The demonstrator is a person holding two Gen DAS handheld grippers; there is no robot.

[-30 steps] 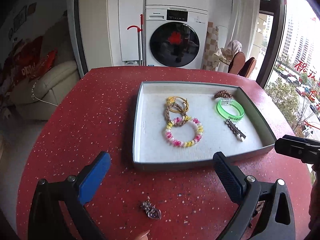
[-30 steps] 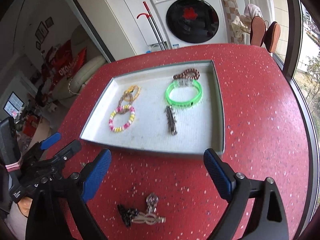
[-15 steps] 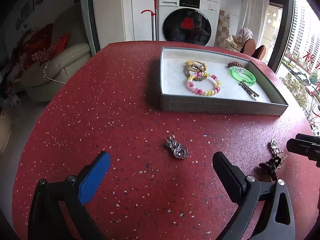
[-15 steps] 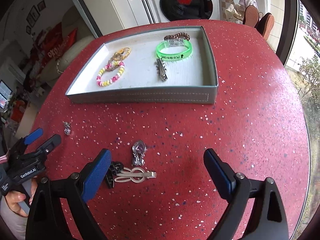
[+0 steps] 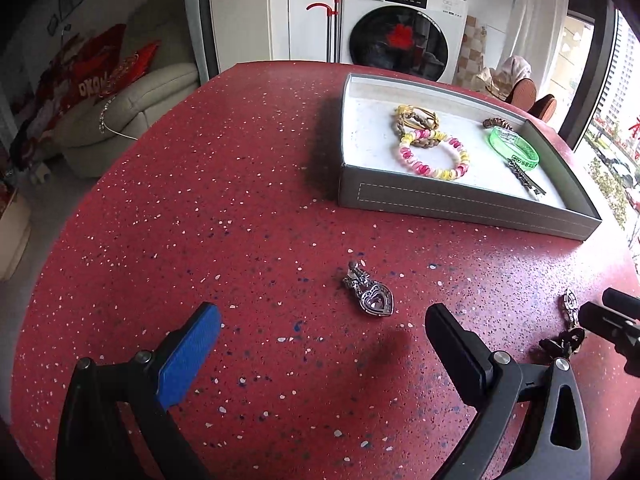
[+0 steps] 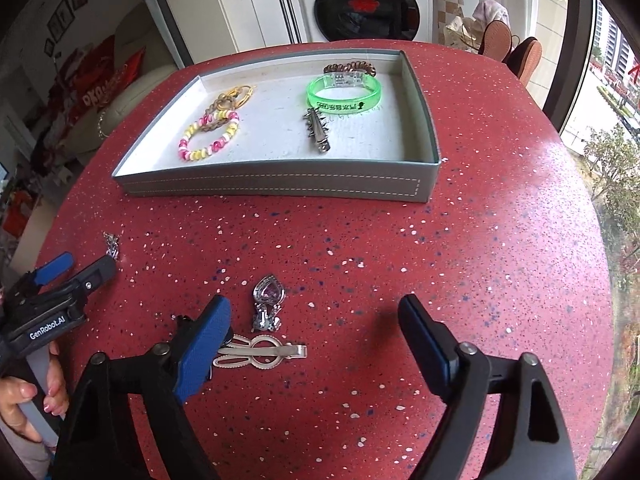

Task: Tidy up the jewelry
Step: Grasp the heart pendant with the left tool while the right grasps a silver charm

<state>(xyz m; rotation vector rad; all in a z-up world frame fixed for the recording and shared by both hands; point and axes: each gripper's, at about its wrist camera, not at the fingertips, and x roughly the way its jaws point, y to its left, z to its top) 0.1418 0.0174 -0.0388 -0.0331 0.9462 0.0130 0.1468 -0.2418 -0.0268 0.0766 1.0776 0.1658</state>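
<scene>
A grey tray on the red table holds a pink-yellow bead bracelet, a green bangle, a braided band, a brown coil tie and a spiked clip. My left gripper is open, low over the table just short of a silver heart pendant. My right gripper is open over a purple-stone heart pendant and a silver hair clip. A dark hair piece is mostly hidden behind the right gripper's left finger.
The round red speckled table ends close to the right of the tray. A washing machine, a sofa and a window stand beyond the table. The left gripper also shows at the left of the right wrist view.
Both grippers have drawn back from the tray and dropped low towards the near table. The loose pendants and hair clip now lie right in front of the open jaws.
</scene>
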